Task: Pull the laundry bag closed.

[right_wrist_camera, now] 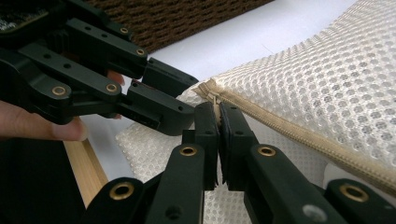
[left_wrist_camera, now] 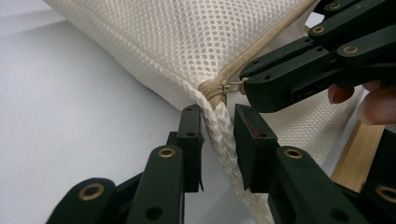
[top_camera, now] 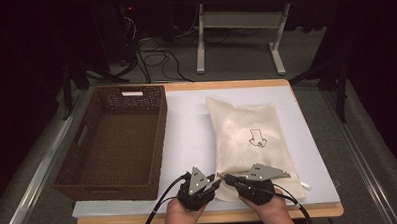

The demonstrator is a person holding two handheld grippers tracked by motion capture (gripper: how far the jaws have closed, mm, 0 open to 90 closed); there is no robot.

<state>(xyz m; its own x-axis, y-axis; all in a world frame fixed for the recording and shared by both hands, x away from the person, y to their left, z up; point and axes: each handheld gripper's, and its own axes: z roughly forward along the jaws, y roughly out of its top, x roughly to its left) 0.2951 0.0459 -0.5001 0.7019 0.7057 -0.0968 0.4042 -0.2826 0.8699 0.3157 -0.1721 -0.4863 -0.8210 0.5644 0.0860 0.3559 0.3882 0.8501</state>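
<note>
The mesh bag (top_camera: 251,142) lies right of the basket (top_camera: 118,140), zipper fully closed. Right gripper (right_wrist_camera: 218,122) pinches the zipper pull (left_wrist_camera: 232,87); left gripper (left_wrist_camera: 218,135) straddles the bag's corner, jaws slack. Unzipping remains.

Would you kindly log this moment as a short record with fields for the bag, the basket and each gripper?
bag: cream mesh bag, flat on the white mat, zipper at its near corner
basket: brown wicker basket, left of the bag
left gripper: left gripper open, the bag's corner edge between its jaws
right gripper: right gripper shut on the zipper pull
</note>
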